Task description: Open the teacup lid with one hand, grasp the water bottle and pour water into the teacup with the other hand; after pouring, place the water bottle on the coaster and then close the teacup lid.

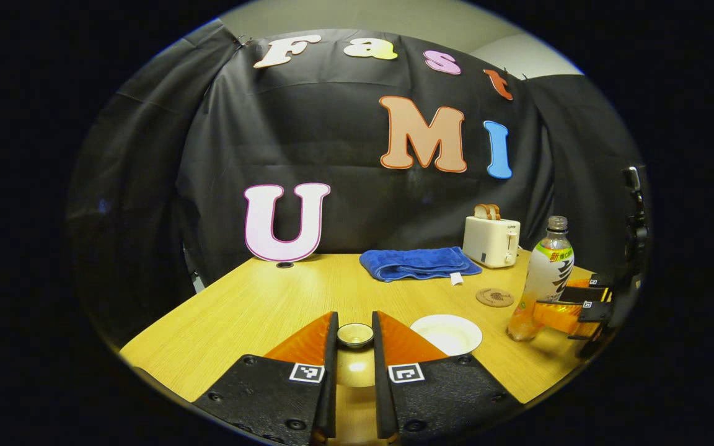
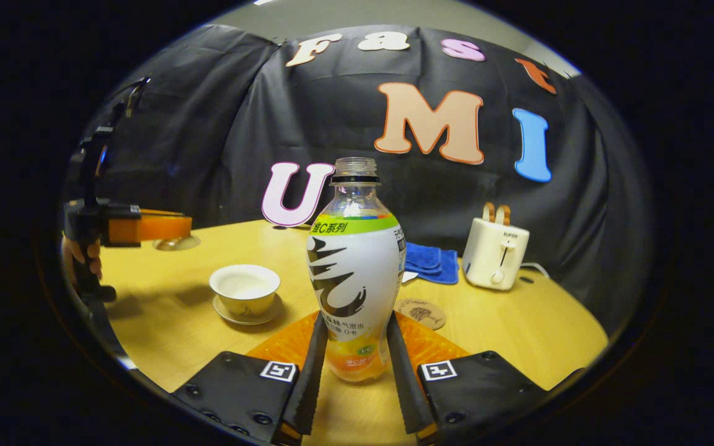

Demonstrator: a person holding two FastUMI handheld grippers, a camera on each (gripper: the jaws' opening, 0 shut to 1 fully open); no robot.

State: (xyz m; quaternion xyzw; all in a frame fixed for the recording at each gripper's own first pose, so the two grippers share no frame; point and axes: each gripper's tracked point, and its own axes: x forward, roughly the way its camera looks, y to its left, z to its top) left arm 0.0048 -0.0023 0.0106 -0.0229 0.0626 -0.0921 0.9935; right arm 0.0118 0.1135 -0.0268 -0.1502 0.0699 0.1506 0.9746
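My left gripper [image 1: 354, 318] is shut on the teacup lid [image 1: 355, 336], gripping its round knob, and holds it in the air above the table. In the right gripper view that left gripper [image 2: 168, 230] hangs at the left with the lid [image 2: 176, 243] under its fingers, up and left of the teacup. The white teacup [image 2: 245, 288] stands uncovered on its saucer [image 2: 228, 314]; it also lies to the right of my left fingers [image 1: 447, 334]. My right gripper [image 2: 356, 317] is shut on the capless drink bottle [image 2: 357, 272], which leans slightly [image 1: 543, 279]. The round coaster [image 2: 420, 313] lies just behind the bottle.
A white toaster [image 2: 496, 254] holding bread stands at the back right, beside a folded blue towel [image 1: 419, 263]. The coaster [image 1: 494, 297] lies between towel and bottle. A hand [image 2: 78, 260] holds the left gripper's handle. The wooden table's edge [image 1: 165, 371] runs close on the left.
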